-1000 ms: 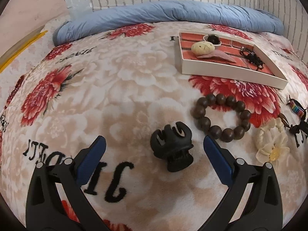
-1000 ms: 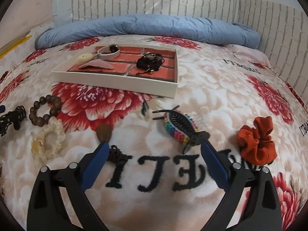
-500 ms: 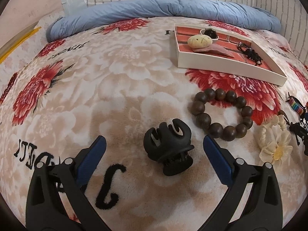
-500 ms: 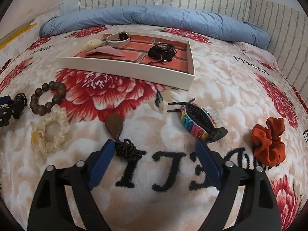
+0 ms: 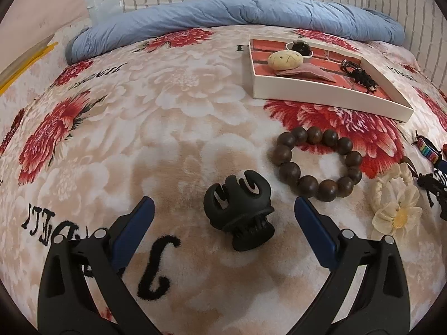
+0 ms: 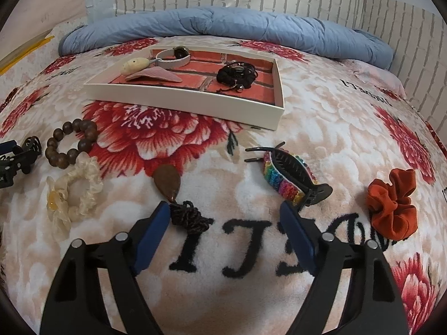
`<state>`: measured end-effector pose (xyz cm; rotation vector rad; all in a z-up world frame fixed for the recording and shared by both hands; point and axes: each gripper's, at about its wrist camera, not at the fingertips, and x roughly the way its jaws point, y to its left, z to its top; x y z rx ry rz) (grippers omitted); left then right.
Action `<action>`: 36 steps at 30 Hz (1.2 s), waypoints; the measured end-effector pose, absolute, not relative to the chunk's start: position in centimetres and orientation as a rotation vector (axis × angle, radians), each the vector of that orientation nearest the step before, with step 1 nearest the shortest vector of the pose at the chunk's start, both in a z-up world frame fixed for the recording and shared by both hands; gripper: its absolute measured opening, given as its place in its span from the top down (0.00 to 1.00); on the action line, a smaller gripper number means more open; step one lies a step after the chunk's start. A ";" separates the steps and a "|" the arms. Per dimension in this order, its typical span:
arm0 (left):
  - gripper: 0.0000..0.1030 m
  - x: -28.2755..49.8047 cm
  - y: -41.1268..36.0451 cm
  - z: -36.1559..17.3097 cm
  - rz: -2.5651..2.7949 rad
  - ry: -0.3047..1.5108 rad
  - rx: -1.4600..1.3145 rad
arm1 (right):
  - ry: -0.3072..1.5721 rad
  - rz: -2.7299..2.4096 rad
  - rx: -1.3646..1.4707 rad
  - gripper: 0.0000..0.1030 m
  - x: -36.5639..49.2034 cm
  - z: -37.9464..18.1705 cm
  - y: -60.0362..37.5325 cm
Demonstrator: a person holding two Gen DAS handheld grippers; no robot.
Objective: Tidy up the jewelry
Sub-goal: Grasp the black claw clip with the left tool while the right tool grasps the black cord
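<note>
A black claw hair clip (image 5: pixel 240 209) lies on the floral blanket between the open fingers of my left gripper (image 5: pixel 223 208). A brown bead bracelet (image 5: pixel 315 164) and a cream flower scrunchie (image 5: pixel 394 203) lie to its right. My right gripper (image 6: pixel 225 213) is open and empty over the blanket. A brown teardrop pendant (image 6: pixel 167 181) with a dark cord (image 6: pixel 188 216) lies at its left fingertip. A rainbow hair clip (image 6: pixel 287 178) lies at its right fingertip. An orange scrunchie (image 6: pixel 394 206) lies further right. A white tray (image 6: pixel 184 102) holds a watch, a shell piece and a black item.
A rolled blue quilt (image 6: pixel 223 28) lies along the back of the bed under a white brick wall. The bracelet (image 6: pixel 71 142) and cream scrunchie (image 6: pixel 75 192) also show in the right wrist view. The tray (image 5: pixel 329 100) sits behind the bracelet in the left wrist view.
My left gripper has moved closer to the black claw clip, still open around it. My right gripper has shifted left and lower, from around the rainbow clip toward the pendant cord.
</note>
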<state>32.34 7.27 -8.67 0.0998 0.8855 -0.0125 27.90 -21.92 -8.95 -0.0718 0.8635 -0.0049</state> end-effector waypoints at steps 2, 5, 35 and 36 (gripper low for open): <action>0.06 32.3 7.1 -8.8 -0.012 0.888 0.108 | 0.866 -0.001 -0.074 0.25 27.9 -9.0 -21.8; 0.09 32.5 7.3 -9.1 -0.012 0.901 0.101 | 0.874 0.007 -0.080 0.28 28.1 -9.1 -21.6; 0.31 34.5 8.4 -10.1 -0.057 0.950 0.051 | 0.934 0.047 -0.109 0.74 29.1 -9.8 -19.6; 0.31 34.5 8.5 -10.1 -0.058 0.950 0.048 | 0.932 0.048 -0.112 0.77 29.1 -9.8 -19.5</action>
